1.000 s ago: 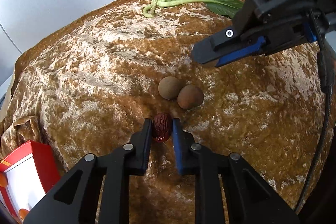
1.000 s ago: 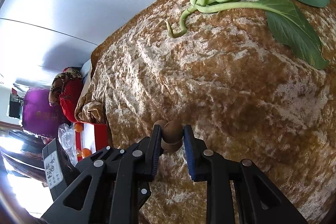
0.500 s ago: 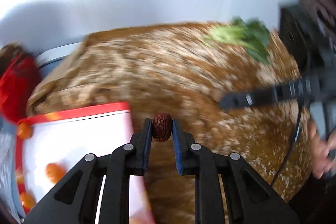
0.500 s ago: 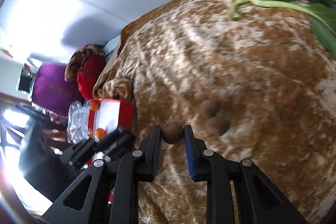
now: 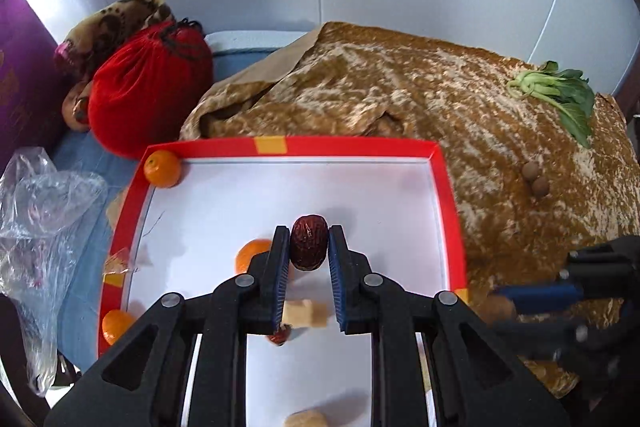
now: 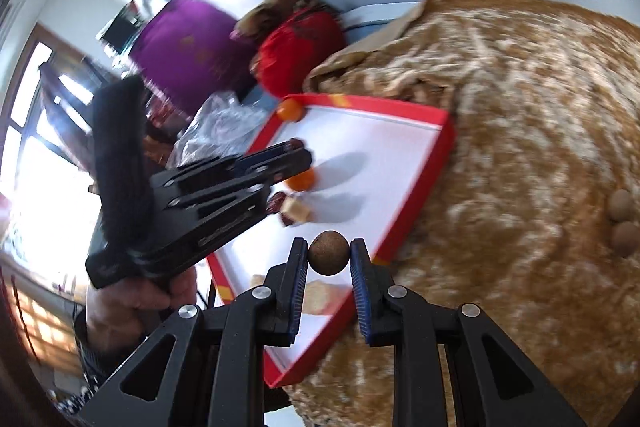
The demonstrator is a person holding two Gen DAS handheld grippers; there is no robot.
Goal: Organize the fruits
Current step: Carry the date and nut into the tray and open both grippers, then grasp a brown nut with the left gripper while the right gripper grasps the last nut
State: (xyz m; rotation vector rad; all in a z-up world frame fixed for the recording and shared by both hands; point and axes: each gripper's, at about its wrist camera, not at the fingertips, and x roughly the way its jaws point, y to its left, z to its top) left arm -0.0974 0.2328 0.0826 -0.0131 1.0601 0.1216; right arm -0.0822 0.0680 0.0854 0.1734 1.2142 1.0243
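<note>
My left gripper [image 5: 309, 247] is shut on a dark red jujube [image 5: 309, 247] and holds it above the white floor of a red-rimmed tray [image 5: 340, 146]. My right gripper [image 6: 329, 253] is shut on a round brown longan [image 6: 329, 252] over the tray's near right rim [image 6: 424, 195]; it also shows blurred at the right of the left wrist view [image 5: 532, 297]. The left gripper shows from the side in the right wrist view [image 6: 294, 147]. Two more longans [image 5: 535, 179] [image 6: 622, 223] lie on the brown cloth right of the tray.
In the tray lie small oranges [image 5: 162, 169], another jujube [image 5: 280, 337] and beige cubes [image 5: 306, 313]. A bok choy [image 5: 560, 95] lies at the cloth's far right. A red pouch [image 5: 148, 95] and a clear plastic bag [image 5: 36, 211] sit left of the tray.
Both grippers have swung left from the middle of the cloth to the tray, each carrying its fruit. The two remaining longans now lie far to the right.
</note>
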